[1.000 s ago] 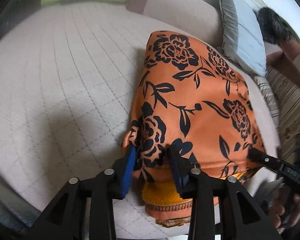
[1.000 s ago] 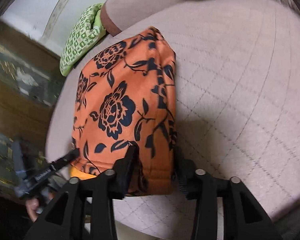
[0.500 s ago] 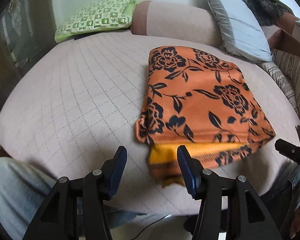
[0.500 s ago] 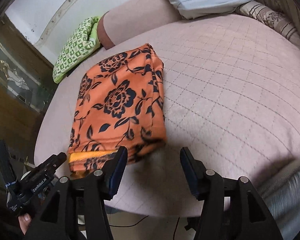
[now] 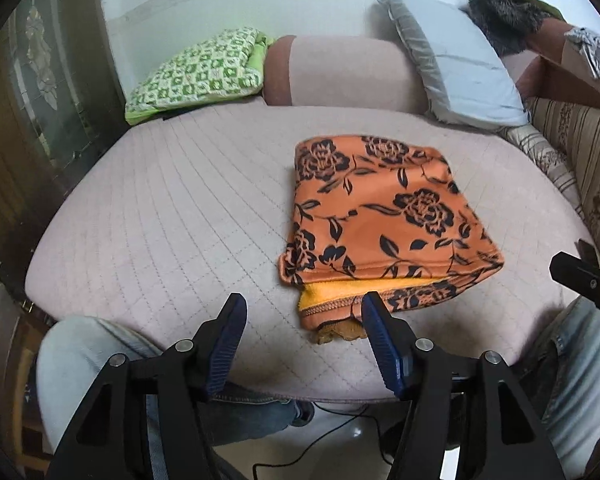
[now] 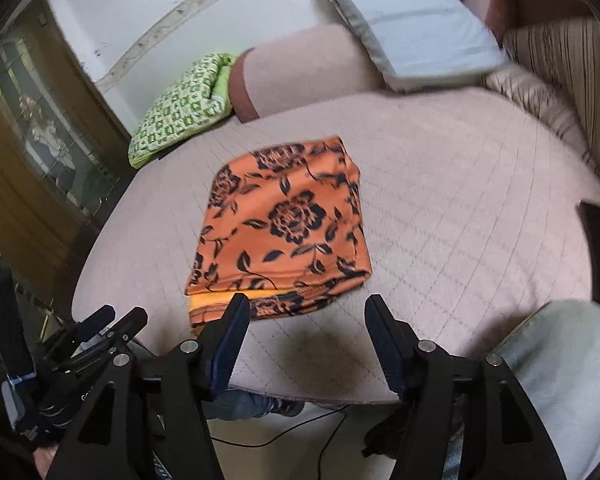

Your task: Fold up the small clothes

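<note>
An orange garment with black flowers (image 5: 384,216) lies folded flat on the pink quilted cushion (image 5: 172,216); its yellow lining shows at the near edge. It also shows in the right wrist view (image 6: 284,228). My left gripper (image 5: 302,340) is open and empty, held back over the cushion's front edge, just near of the garment. My right gripper (image 6: 304,340) is open and empty, also back at the front edge. The left gripper's body shows at the lower left of the right wrist view (image 6: 80,344).
A green patterned cushion (image 5: 196,76), a pink bolster (image 5: 340,72) and a grey pillow (image 5: 460,68) line the back. A striped sofa back (image 5: 580,152) stands at the right. The person's knees in jeans (image 5: 84,360) are below the front edge. A dark phone (image 6: 598,256) lies at the right.
Both grippers have let go of the garment's near edge, opened wide and pulled back toward the person. The garment now lies flat and folded on the cushion.
</note>
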Motion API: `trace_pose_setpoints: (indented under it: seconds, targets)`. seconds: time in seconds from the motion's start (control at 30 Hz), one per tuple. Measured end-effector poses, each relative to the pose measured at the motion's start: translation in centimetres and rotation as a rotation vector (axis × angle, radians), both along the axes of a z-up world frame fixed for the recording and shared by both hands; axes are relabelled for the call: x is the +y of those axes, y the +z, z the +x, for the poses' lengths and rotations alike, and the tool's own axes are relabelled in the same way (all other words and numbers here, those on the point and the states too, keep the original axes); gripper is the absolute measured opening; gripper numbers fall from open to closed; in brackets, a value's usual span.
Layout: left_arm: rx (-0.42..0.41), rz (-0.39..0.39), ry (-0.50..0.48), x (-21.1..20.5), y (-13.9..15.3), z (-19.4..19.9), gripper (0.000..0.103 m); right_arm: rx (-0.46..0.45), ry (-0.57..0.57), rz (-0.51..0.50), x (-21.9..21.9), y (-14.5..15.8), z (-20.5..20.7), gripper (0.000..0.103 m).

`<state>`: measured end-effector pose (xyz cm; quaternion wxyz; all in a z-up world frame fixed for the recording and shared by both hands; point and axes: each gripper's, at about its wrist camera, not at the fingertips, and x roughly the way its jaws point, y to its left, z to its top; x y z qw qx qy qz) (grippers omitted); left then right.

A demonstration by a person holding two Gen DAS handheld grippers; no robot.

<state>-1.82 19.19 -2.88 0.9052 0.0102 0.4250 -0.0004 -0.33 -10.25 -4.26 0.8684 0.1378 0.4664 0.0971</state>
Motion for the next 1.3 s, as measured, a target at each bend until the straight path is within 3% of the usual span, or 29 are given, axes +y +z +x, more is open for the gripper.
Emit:
trace_pose_setpoints:
  seconds: [0.17, 0.37, 1.3]
  targets:
    - [-0.026, -0.003, -0.004, -0.1, 2.1, -1.3, 0.062, -0.053, 0.013, -0.041, 1.0, 2.6, -1.0, 0.066]
    - [-0.021, -0.003, -0.006, 0.0, 2.7, -1.8, 0.063, -0.095, 0.010, -0.052, 0.8, 4.1, -1.5, 0.069]
    - [-0.021, 0.039, 0.013, 0.2, 4.2, -0.9, 0.063, -0.078, 0.008, -0.008, 0.8, 3.6, 0.7, 0.069]
